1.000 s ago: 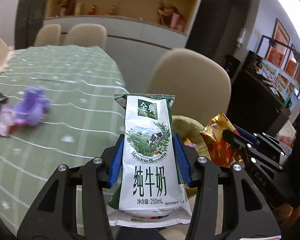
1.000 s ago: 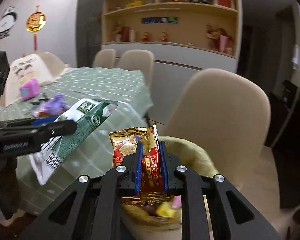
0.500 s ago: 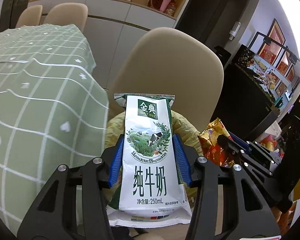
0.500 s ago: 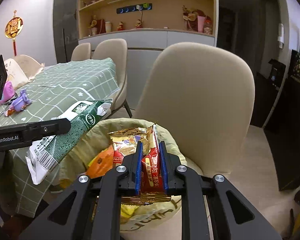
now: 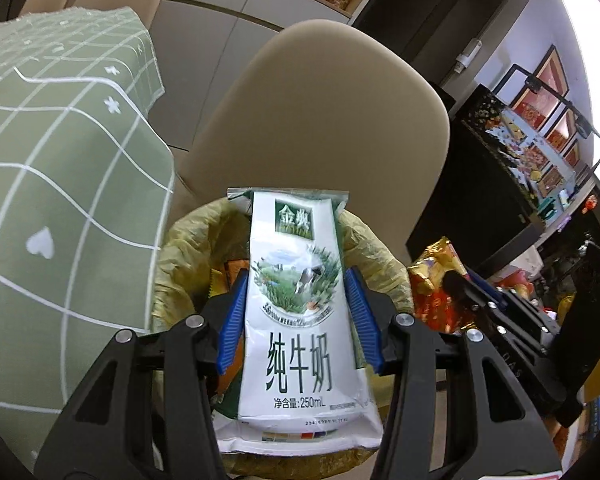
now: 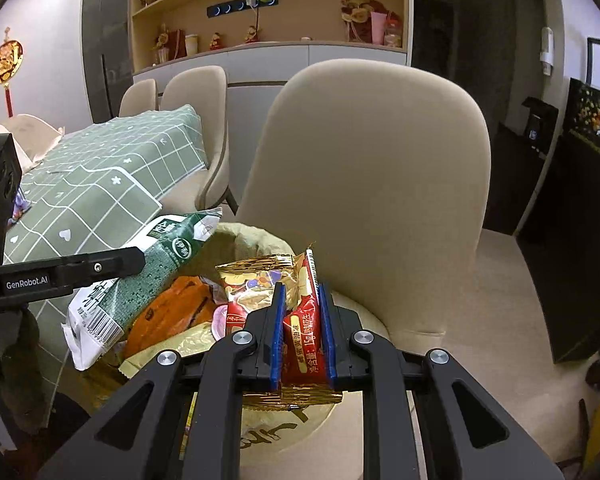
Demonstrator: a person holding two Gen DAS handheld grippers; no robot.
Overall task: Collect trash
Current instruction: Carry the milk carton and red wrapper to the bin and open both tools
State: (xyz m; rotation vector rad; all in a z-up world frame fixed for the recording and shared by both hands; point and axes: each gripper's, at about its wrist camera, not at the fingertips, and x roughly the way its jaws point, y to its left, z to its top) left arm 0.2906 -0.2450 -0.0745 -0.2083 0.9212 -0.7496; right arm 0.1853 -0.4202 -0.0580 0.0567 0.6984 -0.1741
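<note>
My left gripper point(image 5: 294, 304) is shut on a white and green milk pouch point(image 5: 300, 320) and holds it above a bin lined with a yellow bag point(image 5: 180, 256). The pouch also shows in the right wrist view point(image 6: 152, 276), with the left gripper's finger point(image 6: 80, 270) across it. My right gripper point(image 6: 302, 320) is shut on a red and gold snack wrapper point(image 6: 300, 320) over the same bin point(image 6: 256, 240). The wrapper shows in the left wrist view point(image 5: 432, 276). Orange and gold wrappers point(image 6: 172, 312) lie inside the bin.
A beige chair point(image 6: 372, 184) stands right behind the bin. A table with a green checked cloth point(image 5: 60, 160) is to the left, with more chairs point(image 6: 196, 96) beyond. A dark cabinet point(image 6: 580, 220) stands at the right.
Both grippers have moved from over the table's edge to above the bin, each still holding its item. The table has slid out to the left of both views.
</note>
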